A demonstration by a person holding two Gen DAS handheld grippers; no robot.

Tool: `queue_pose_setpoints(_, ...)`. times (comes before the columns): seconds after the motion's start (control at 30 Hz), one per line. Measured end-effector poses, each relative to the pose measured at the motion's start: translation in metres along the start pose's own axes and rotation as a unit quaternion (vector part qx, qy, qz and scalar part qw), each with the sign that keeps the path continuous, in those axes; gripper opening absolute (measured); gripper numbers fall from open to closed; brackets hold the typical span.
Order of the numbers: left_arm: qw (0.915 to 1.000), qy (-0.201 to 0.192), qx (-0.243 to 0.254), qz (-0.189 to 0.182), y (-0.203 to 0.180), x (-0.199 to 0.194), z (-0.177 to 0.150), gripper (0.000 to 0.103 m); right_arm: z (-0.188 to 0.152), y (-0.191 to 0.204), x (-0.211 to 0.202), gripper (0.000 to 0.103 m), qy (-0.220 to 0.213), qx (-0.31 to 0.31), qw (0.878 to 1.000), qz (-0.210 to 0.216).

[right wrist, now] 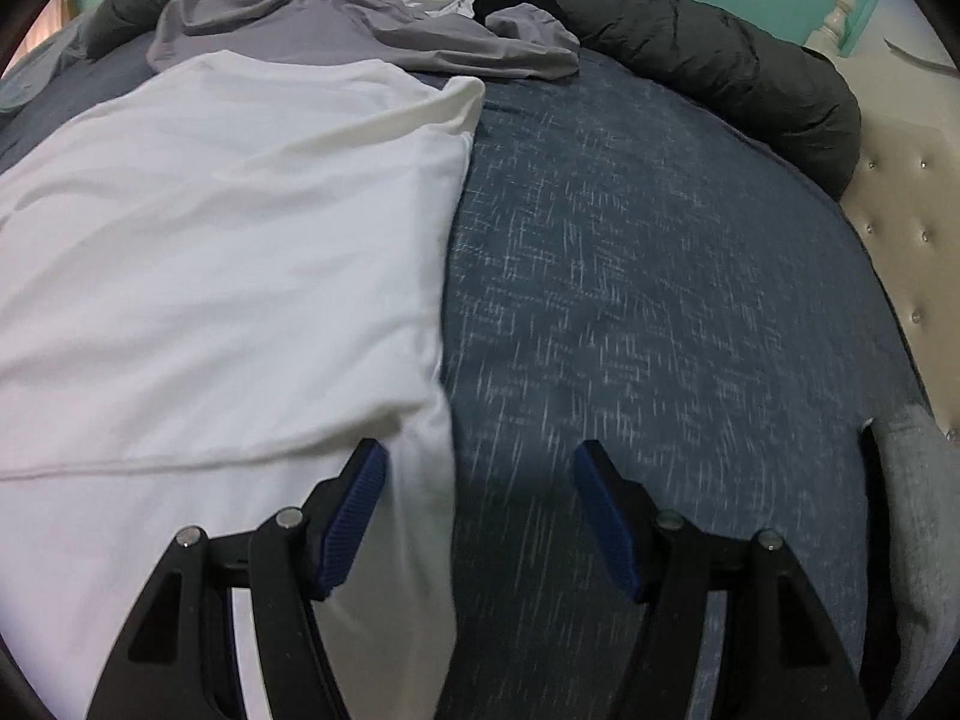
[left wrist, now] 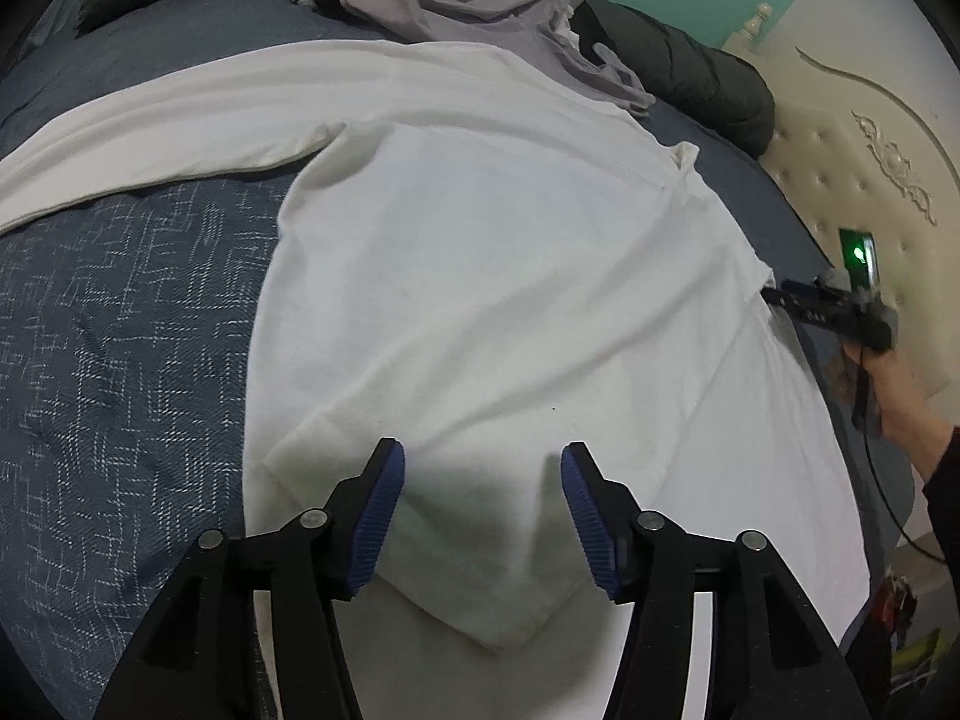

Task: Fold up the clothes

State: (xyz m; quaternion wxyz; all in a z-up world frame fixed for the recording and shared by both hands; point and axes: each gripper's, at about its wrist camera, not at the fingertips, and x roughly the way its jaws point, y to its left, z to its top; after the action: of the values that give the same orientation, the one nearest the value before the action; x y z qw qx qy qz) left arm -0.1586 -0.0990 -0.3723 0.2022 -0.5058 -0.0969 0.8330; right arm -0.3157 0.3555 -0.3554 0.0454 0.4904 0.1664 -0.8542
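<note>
A white long-sleeved shirt point(left wrist: 480, 276) lies spread flat on a blue patterned bedspread point(left wrist: 120, 330), one sleeve stretching off to the left. A folded corner of it lies just under my left gripper point(left wrist: 483, 468), which stands open above the cloth with nothing pinched between its blue pads point(left wrist: 378, 516). In the right wrist view my right gripper point(right wrist: 480, 462) is open over the shirt's point(right wrist: 210, 240) right edge, its left finger above white cloth and its right finger above the bedspread point(right wrist: 660, 270). The left wrist view shows the right gripper point(left wrist: 774, 297) in a person's hand at the shirt's far right edge.
A heap of grey garments point(right wrist: 336, 18) and a dark puffy jacket point(right wrist: 720, 60) lie at the far side of the bed. A cream tufted headboard point(left wrist: 870, 180) bounds the right. A grey cloth point(right wrist: 918, 510) lies at the bed's right edge.
</note>
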Motion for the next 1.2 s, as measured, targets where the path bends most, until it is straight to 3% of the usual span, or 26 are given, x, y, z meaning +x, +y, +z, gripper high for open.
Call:
queue_pose_setpoints(0.17,0.9999,0.005,0.010,-0.002,-0.001,0.004,-0.002,0.062,0.000,-0.020,0.002,0.066,-0.013,0.034,0.999,-0.032)
queue_pose_setpoints(0.37,0.9999,0.008,0.010,-0.002,-0.002,0.006,-0.002,0.062,-0.002,-0.028,0.005,0.066,-0.017,0.042,0.999,-0.028)
queue_pose_setpoints(0.6,0.9999,0.009,0.004,-0.009,0.000,0.006,-0.002,0.063,-0.012,-0.049,-0.005,0.067,-0.004,0.049,0.998,0.044)
queue_pose_setpoints(0.73,0.9999,0.008,-0.005,-0.014,0.000,0.003,0.002,0.063,-0.012,-0.070,-0.032,0.067,-0.030,0.079,0.994,0.069)
queue_pose_setpoints(0.9,0.9996,-0.020,-0.005,-0.018,-0.004,-0.011,0.011,0.063,0.033,-0.080,-0.050,0.067,-0.060,0.121,0.987,0.090)
queue_pose_setpoints(1.03,0.9996,-0.026,-0.002,-0.015,-0.003,-0.014,0.015,0.063,0.085,-0.072,-0.037,0.067,-0.054,0.162,0.975,0.143)
queue_pose_setpoints(1.1,0.9996,-0.022,-0.002,-0.017,0.000,-0.012,0.017,0.063,0.110,-0.064,-0.026,0.067,-0.039,0.174,0.973,0.149)
queue_pose_setpoints(1.2,0.9996,-0.022,0.001,-0.016,0.003,-0.012,0.020,0.063,0.142,-0.046,-0.003,0.067,-0.017,0.157,0.980,0.123)
